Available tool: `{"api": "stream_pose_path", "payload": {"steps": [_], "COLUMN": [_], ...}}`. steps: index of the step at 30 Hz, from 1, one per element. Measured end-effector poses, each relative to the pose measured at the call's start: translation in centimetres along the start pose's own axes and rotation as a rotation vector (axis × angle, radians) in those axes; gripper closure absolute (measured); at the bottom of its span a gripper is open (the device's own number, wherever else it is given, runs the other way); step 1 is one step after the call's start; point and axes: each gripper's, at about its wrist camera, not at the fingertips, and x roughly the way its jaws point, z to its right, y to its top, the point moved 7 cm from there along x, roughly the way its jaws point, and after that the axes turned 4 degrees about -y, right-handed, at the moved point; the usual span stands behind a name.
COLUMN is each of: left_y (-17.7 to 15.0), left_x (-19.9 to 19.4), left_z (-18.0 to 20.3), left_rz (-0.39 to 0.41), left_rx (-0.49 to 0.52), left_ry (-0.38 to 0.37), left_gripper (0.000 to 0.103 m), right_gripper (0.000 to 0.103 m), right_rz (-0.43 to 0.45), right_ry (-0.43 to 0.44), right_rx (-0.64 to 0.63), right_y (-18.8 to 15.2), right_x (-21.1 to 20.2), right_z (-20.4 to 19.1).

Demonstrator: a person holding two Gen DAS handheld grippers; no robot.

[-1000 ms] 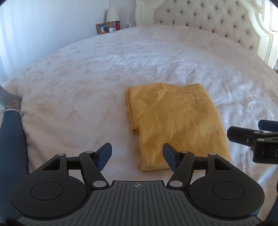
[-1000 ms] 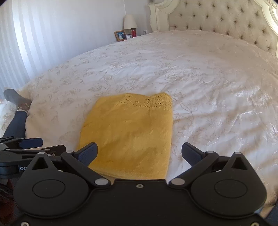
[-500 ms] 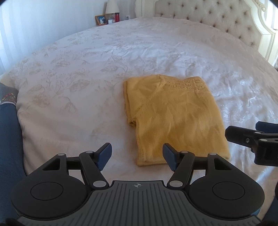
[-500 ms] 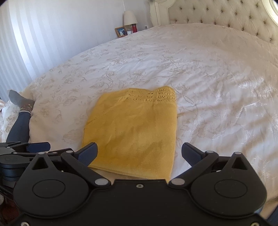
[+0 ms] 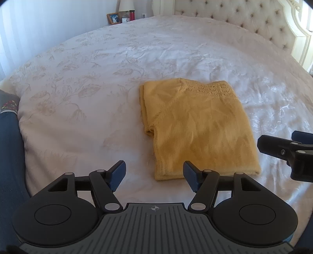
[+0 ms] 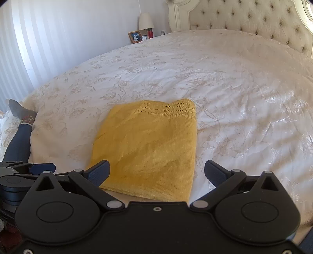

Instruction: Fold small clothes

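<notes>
Nothing moved; top beyond fingers.

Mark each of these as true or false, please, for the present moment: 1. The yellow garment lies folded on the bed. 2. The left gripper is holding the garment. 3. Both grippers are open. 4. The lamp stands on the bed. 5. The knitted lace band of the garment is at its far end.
1. True: the yellow garment lies folded flat on the bed.
2. False: the left gripper is open and empty, at the garment's near edge.
3. True: the right gripper is also open, holding nothing.
4. False: the lamp stands beyond the bed, beside the headboard.
5. True: the lace band is at the end toward the headboard.
</notes>
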Motion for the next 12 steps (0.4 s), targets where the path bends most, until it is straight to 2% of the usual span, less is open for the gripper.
{"api": "stream_pose_path", "payload": {"steps": [12], "left_y": [0.48], "left_x": [-0.05], "left_z": [0.47], "left_rz": [0.021], "left_rx": [0.01], "left_ry": [-0.007], "left_gripper": [0.04], "right_gripper": [0.001], "right_rz": [0.003], "right_ry": [0.004], "right_rx": [0.013], "right_y": [0.4], "right_x": [0.2], "right_z": [-0.12]}}
